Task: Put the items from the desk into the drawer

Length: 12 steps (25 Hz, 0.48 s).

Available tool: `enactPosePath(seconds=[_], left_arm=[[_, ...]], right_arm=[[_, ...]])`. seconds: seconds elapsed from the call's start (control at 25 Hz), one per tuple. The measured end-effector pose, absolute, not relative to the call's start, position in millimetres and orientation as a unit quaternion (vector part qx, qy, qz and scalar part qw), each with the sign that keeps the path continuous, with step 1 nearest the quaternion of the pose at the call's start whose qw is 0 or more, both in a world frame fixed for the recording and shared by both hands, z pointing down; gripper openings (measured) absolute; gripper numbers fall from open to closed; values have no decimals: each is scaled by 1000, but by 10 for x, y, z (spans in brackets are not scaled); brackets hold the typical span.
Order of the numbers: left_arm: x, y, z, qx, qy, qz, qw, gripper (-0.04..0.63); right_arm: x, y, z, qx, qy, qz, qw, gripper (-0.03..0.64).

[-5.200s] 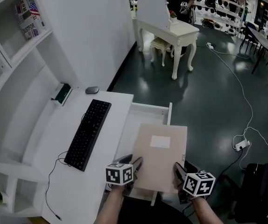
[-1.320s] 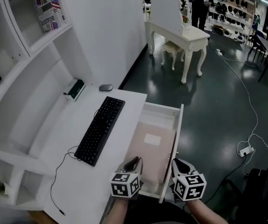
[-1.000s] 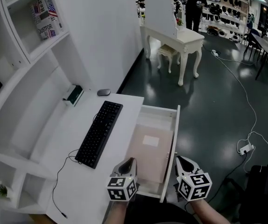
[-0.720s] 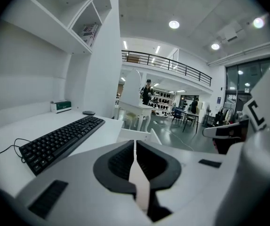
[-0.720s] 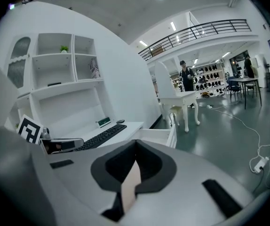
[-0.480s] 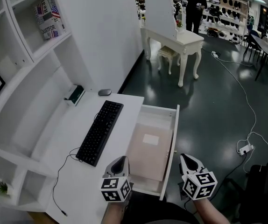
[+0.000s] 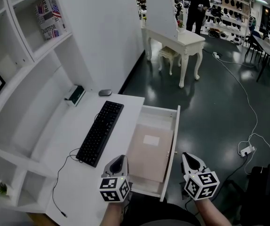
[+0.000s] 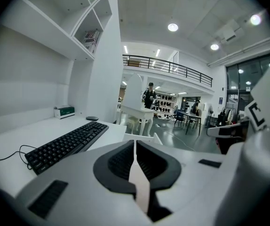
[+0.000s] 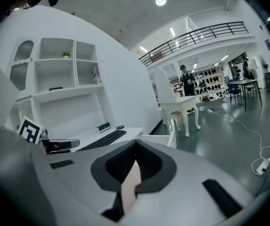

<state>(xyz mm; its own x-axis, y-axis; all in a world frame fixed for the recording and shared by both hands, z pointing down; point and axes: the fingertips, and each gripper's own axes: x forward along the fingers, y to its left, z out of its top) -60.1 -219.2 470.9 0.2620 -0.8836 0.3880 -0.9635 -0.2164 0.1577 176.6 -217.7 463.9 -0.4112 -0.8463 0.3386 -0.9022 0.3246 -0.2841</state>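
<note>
White desk [image 7: 81,178] with shelving behind, seen from above. Open drawer [image 7: 176,126] at its right end, pulled out over the dark floor. Flat inside the drawer: beige folder [image 7: 149,152] with a white label, filling most of the bottom. Black keyboard [image 7: 100,133] on the desk, left of the drawer, lying diagonally. Left gripper [image 7: 119,158] above the desk's near edge, just left of the drawer's front corner, jaws pressed together on nothing. Right gripper [image 7: 187,155] off the drawer's right wall, over the floor, jaws likewise closed tight and empty. Neither touching the folder. Small green-and-white box [image 7: 74,94] at the back of the desk, against the wall. Dark mouse [image 7: 105,92] just right of the box, beyond the keyboard's far end.
</note>
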Motion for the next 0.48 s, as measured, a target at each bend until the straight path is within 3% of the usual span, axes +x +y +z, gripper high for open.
enactPosePath(seconds=[0.48], left_arm=[[-564, -2247, 4629, 775, -598, 103, 175, 23]], right_arm=[[1783, -2221, 4603, 540, -816, 192, 71, 0]])
